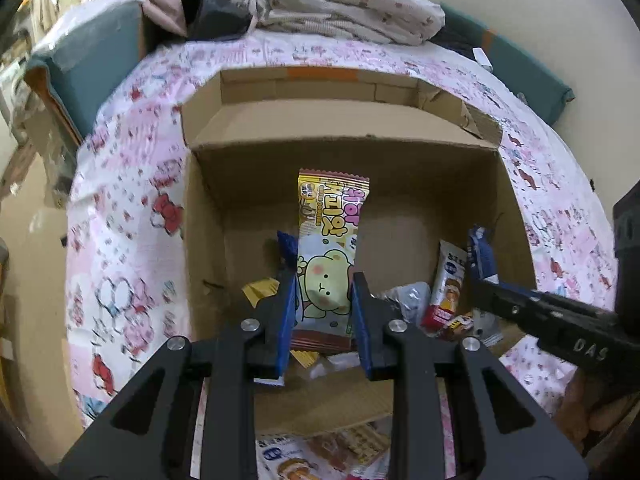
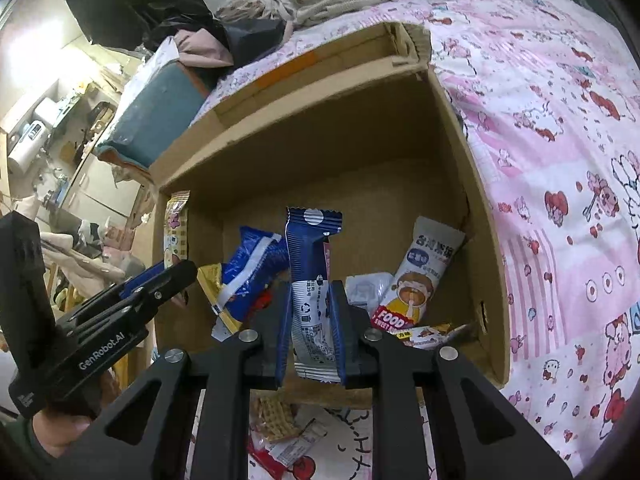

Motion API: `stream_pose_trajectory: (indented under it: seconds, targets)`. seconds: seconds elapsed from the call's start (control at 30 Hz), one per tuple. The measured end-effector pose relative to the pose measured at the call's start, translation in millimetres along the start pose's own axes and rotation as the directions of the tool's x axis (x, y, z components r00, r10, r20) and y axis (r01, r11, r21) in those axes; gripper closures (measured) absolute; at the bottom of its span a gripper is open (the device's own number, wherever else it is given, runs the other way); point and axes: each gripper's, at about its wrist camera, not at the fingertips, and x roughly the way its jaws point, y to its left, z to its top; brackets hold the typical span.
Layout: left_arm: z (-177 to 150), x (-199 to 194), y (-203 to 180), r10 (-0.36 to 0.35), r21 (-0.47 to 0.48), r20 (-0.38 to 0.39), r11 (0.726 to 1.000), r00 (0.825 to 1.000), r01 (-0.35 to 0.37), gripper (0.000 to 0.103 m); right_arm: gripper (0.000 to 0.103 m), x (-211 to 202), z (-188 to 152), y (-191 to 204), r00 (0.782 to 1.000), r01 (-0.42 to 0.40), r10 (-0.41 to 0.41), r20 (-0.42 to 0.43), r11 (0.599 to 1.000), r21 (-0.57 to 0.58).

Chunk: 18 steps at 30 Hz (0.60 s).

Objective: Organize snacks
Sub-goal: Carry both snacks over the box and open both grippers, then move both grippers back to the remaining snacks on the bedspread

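Snacks go in a cardboard box point(image 1: 400, 184) on a pink cartoon bedsheet point(image 1: 132, 208). Left gripper point(image 1: 323, 276) pinches a yellow bear snack pack point(image 1: 330, 248) w/ both pads, held upright over the box. Right gripper point(image 2: 311, 296) pinches a dark blue snack pack point(image 2: 310, 280), also upright over the box. White FOOD pack point(image 2: 416, 276) & a blue-and-white wrapper point(image 2: 248, 268) lie inside on the box floor.
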Motion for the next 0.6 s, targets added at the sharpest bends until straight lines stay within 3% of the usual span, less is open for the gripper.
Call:
stream_pose_trajectory:
  seconds: [0.2,0.3,0.4,0.47,0.5,0.57,0.6]
  targets:
    - [0,2,-4,0.001,0.027,0.000,1.000,1.000,-0.001,0.078,0.081,3,-1,-1,1.000,-0.004,0.004,-0.017,1.000,0.002]
    - [-1,3,-4,0.006,0.028,-0.004,1.000,1.000,-0.006,0.072,0.081,4,0,-2,1.000,-0.008,0.008,-0.018,1.000,0.009]
    - [-1,0,-4,0.012,0.032,0.005,0.999,1.000,-0.012,0.062,0.080,3,1,-3,1.000,-0.016,0.016,-0.013,1.000,0.019]
    - [-2,-3,-4,0.009,0.033,0.012,0.999,1.000,-0.010,0.043,0.079,2,2,-5,1.000,-0.018,0.019,-0.005,0.999,0.032]
    - [-2,-5,-4,0.009,0.031,0.021,0.999,1.000,-0.010,0.037,0.076,1,3,-7,1.000,-0.014,0.014,-0.001,0.999,0.042]
    - [-2,-10,-3,0.004,0.026,0.041,1.000,0.999,-0.005,0.016,0.065,-2,3,-11,1.000,-0.020,0.020,0.005,0.998,0.063]
    - [-2,-13,-3,-0.003,0.028,0.051,1.000,0.999,0.001,0.012,0.044,-3,4,-13,1.000,-0.020,0.019,0.008,0.997,0.073]
